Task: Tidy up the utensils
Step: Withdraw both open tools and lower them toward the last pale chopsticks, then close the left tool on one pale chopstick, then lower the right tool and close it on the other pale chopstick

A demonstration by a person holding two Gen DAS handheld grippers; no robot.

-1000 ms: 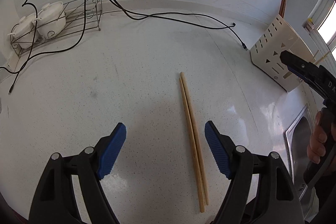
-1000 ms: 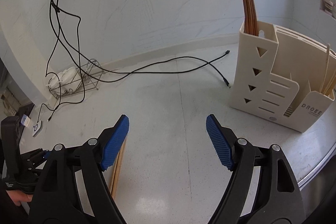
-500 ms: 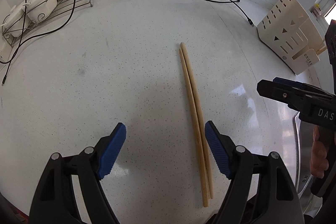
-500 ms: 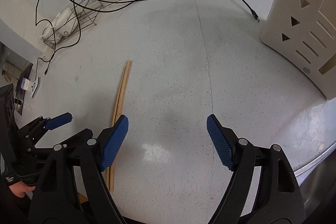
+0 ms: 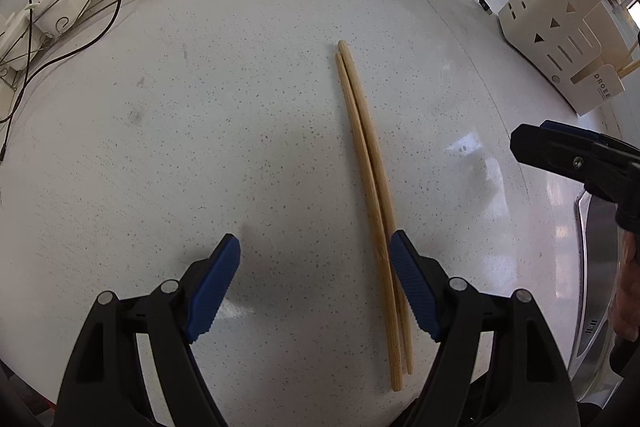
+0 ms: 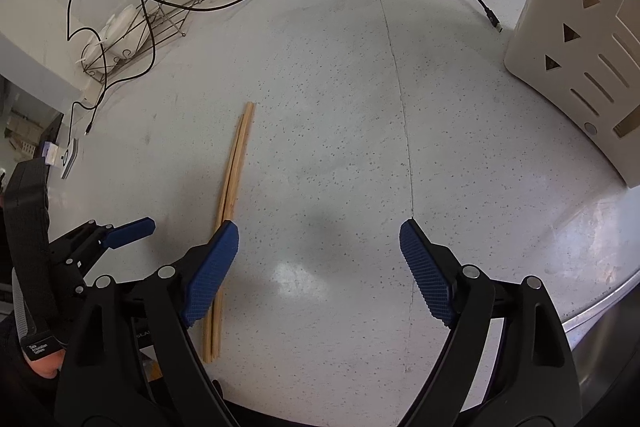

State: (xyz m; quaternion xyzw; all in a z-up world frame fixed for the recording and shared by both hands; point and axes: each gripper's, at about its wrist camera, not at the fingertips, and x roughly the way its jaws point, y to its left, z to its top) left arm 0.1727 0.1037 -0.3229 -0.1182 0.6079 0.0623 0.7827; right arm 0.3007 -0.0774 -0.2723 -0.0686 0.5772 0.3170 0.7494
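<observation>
Because the chopsticks (image 5: 370, 187) lie flat on the speckled bench (image 5: 240, 131) as a touching pair, you are dealing with something light, stiff and thin, with almost no height to pinch. I judge they will roll or scissor apart if you squeeze only one of them, so take both together across their width, near the middle or slightly toward the thicker near ends, where the two sticks sit closest.

Your left hand-held gripper (image 5: 316, 281) is spread wide and holds nothing; its right-hand pad appears to overlap the pair's near part, though whether it touches the wood or hangs above it cannot be told. Your right hand-held gripper (image 6: 318, 261) is likewise wide open and empty, with the pair (image 6: 231, 195) passing behind its left-hand pad rather than between the fingers.

The cream utensil holder (image 5: 568, 39) stands well apart at the far right of the bench, and it looks like the likely destination. Its compartments are not visible from above in either view, so you cannot see which slot is free; in the right wrist view it is cut off by the picture edge. Something pale and stick-like pokes from its low front section, too small to identify. The near ends of the chopsticks are partly hidden behind the gripper fingers in both views.
</observation>
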